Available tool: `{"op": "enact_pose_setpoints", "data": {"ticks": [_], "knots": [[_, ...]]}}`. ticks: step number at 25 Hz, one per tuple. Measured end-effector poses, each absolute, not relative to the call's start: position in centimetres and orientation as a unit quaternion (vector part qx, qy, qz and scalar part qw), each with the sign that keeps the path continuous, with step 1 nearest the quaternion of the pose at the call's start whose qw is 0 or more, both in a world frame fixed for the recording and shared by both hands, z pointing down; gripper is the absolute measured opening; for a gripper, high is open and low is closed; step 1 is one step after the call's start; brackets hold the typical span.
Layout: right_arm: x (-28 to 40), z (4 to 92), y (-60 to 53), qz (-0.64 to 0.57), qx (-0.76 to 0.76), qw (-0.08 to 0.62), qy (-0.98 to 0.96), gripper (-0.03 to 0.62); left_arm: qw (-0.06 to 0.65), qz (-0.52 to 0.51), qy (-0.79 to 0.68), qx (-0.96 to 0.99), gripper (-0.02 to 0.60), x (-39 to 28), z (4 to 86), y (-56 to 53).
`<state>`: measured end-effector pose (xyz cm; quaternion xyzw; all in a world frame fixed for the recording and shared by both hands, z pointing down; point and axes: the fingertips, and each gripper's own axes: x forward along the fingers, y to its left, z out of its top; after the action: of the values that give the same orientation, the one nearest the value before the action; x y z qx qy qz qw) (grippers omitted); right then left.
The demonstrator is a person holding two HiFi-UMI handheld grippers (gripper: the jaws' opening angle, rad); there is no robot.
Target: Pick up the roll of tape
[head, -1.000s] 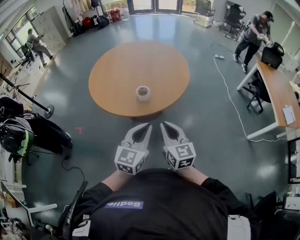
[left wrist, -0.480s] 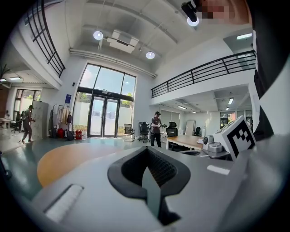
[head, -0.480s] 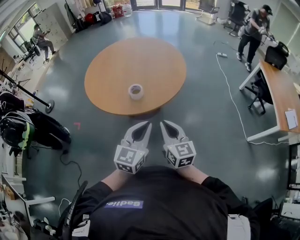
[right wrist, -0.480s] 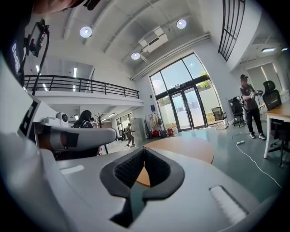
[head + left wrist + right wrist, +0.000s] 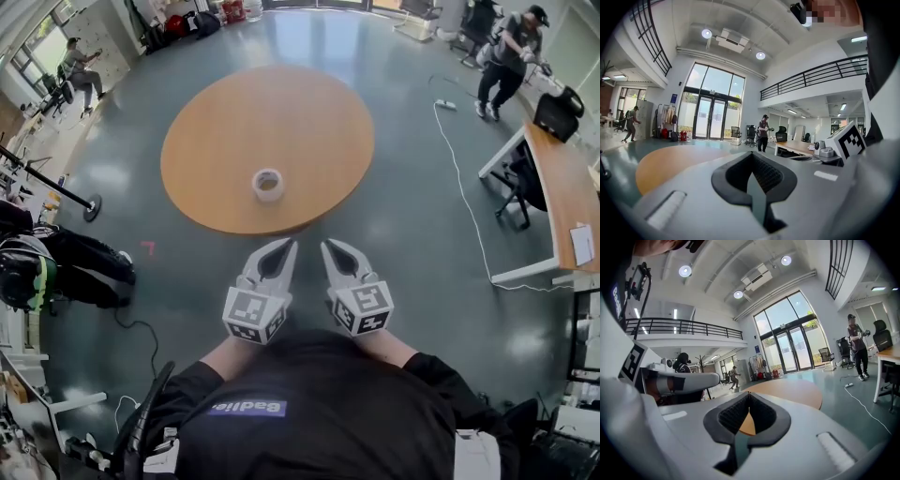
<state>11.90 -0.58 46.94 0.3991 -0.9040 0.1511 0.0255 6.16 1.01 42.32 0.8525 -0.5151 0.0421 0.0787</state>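
Tape roll (image 5: 268, 185) lies flat on the round wooden table (image 5: 220, 112), near the centre of the head view and close to the table's lower edge. We hold the left gripper (image 5: 285, 247) and the right gripper (image 5: 332, 247) side by side below that edge, over the grey floor (image 5: 412, 234). Both have their jaws closed together, with nothing between them.

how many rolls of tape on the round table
1. The roll of tape lies flat by the near edge of the round table; the whole tabletop shows, so none is hidden.
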Motion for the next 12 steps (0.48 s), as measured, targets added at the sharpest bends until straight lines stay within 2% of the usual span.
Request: {"op": "enact_pose_setpoints", "data": {"ticks": [7, 12], "knots": [[8.0, 45.9, -6.1, 0.141, 0.410, 0.032, -0.901, 0.009, 0.078, 0.026, -0.510, 0.856, 0.018, 1.6, 41.7, -5.0], [3.2, 45.2, -10.2, 0.139, 0.412, 0.027, -0.900, 0.009, 0.078, 0.019, -0.510, 0.856, 0.018, -3.9, 41.6, -9.1]]}}
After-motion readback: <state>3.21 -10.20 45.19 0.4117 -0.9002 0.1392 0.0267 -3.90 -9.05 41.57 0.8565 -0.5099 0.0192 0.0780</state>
